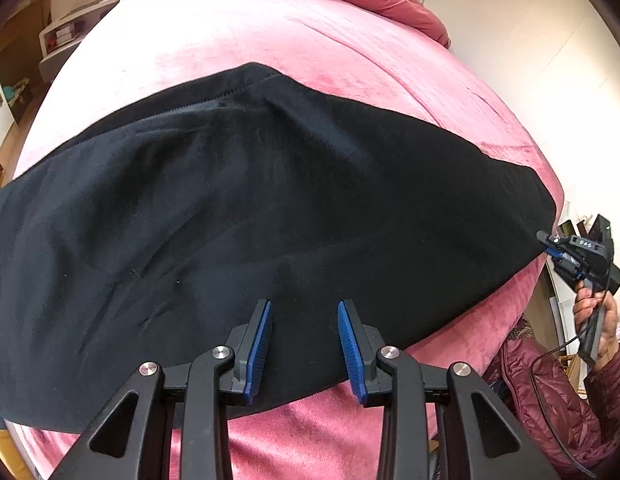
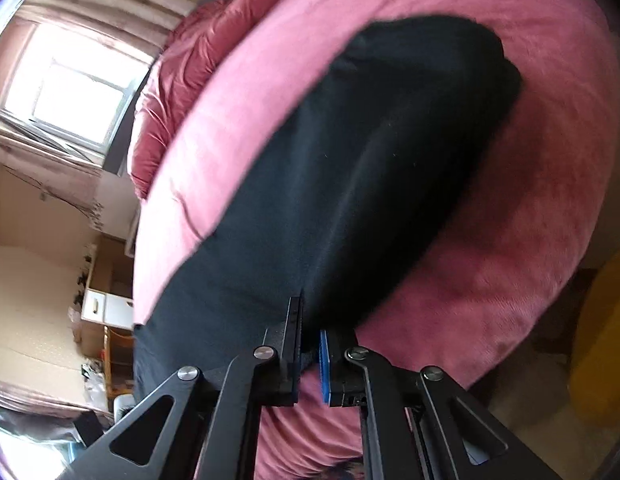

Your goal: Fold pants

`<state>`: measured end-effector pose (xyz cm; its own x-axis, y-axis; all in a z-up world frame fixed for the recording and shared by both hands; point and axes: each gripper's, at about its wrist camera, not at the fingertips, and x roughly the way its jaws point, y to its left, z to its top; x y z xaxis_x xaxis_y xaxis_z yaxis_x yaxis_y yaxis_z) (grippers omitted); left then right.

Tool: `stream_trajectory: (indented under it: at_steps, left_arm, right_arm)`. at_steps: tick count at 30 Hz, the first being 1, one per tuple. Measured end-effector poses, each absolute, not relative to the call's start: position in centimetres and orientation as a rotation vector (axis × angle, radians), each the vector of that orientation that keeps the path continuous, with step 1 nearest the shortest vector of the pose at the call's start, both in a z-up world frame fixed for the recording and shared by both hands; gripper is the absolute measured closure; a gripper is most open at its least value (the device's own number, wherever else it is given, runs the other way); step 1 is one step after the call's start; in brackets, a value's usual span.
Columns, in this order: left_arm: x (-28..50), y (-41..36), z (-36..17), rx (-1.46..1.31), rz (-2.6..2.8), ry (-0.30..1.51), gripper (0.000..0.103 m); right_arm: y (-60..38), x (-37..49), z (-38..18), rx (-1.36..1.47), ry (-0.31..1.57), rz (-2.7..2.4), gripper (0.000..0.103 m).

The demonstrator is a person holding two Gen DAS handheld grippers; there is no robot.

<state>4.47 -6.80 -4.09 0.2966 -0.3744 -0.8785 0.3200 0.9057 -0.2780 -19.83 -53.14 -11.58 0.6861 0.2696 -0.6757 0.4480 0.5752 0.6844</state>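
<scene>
Blue-padded black left gripper [image 1: 305, 344]: jaws spread wide, nothing between them, poised over the near edge of the black fleece pants [image 1: 246, 216]. Pants laid lengthwise across the pink velvety bedspread [image 1: 270, 44], apparently already doubled leg on leg, seam ridge visible toward the far edge. Black right gripper [image 2: 310, 344]: jaws nearly together, pinching one end of the dark fabric; same grip visible at the far right of the left wrist view, at the bed's edge. Right wrist view blurred, so depth of bite unclear. Likely step: start of the crosswise fold, one end held. Next move, by judgement: close left jaws on the near edge, then carry the held end across toward the opposite end, keeping layers aligned.
</scene>
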Motion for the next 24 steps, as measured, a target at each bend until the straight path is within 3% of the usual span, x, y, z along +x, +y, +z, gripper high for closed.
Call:
stream_trajectory:
  at_steps: [3, 5, 12, 13, 16, 24]
  left_arm:
    - [4.8, -6.9, -4.1, -0.037, -0.465, 1.180, 0.069]
    - [4.9, -7.0, -4.1, -0.034, -0.463, 1.181, 0.069]
    - [4.9, -7.6, -4.7, -0.031, -0.449, 1.179, 0.069]
    - [4.8, -7.7, -4.7, -0.029, -0.449, 1.178, 0.069]
    - [4.8, -7.8, -4.8, -0.029, -0.439, 1.174, 0.069]
    - [4.6, -7.9, -5.4, -0.034, -0.372, 1.154, 0.069]
  right_arm:
    - [-54.0, -19.8, -12.3, 1.034, 0.816, -0.118, 0.085]
    - [-55.2, -19.7, -11.9, 1.034, 0.774, -0.160, 0.072]
    - [-62.0, -20.4, -10.9, 1.073, 0.667, -0.359, 0.070]
    - [-62.9, -20.5, -10.8, 1.073, 0.654, -0.396, 0.070]
    - [-64.9, -20.3, -10.5, 1.062, 0.644, -0.459, 0.095]
    - [-65.1, -18.6, -11.1, 0.940, 0.764, -0.586, 0.097]
